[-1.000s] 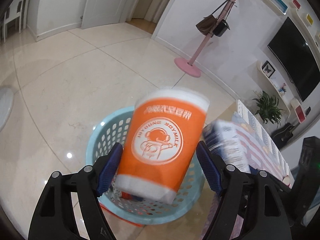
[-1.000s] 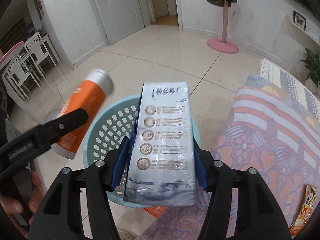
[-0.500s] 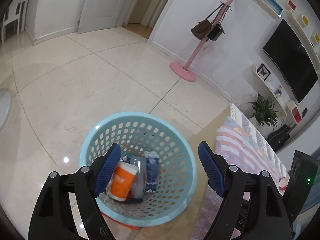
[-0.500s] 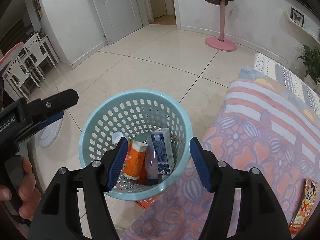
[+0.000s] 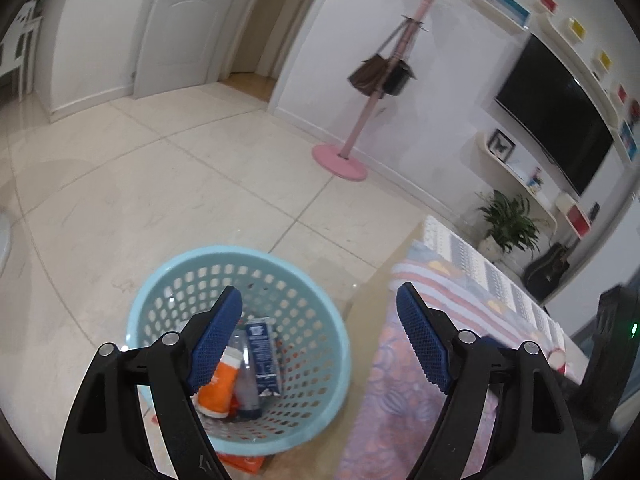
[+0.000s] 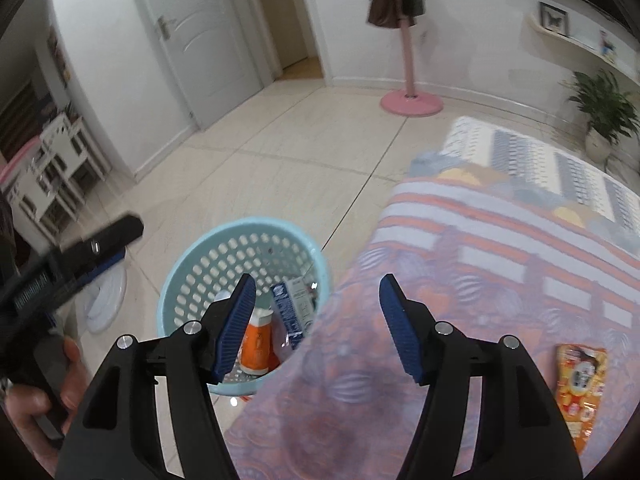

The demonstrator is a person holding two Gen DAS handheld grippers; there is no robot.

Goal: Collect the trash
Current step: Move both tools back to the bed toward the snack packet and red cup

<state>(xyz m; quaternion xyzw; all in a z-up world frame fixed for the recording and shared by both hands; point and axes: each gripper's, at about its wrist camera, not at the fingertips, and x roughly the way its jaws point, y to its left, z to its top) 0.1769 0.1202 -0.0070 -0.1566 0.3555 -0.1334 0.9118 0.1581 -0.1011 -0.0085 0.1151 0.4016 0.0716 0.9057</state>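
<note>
Trash status: three items lie in the light-blue perforated basket (image 5: 320, 344) on the tile floor: an orange soymilk cup (image 5: 218, 390), a clear plastic bottle (image 5: 246, 384) and a blue-white carton (image 5: 262, 356), all resting on the basket bottom, touching one another. That portion looks done.

Remaining, per right wrist view: an orange snack packet (image 6: 580, 384) lies flat on the patterned tablecloth (image 6: 500, 264), at approx. 3 o'clock from the right gripper (image 6: 316, 324). Judged the next pickup. A flat orange item (image 5: 244, 462) sticks out from under the basket base; cannot tell if it is trash.

Left gripper (image 5: 318, 340): jaws wide apart, nothing between the pads. Basket sits at 7 to 8 o'clock of its centre line, below it; the left blue pad overlaps the cup in view, no contact.

Right gripper: jaws apart, moderately wide, nothing held. Basket at 9 to 10 o'clock, tablecloth edge directly under the jaws. Packet well apart from the pads.

A hand (image 6: 40, 396) grips the other tool's handle at 8 o'clock in the right wrist view.

Est. progress: mostly through, at least one item outstanding.
</note>
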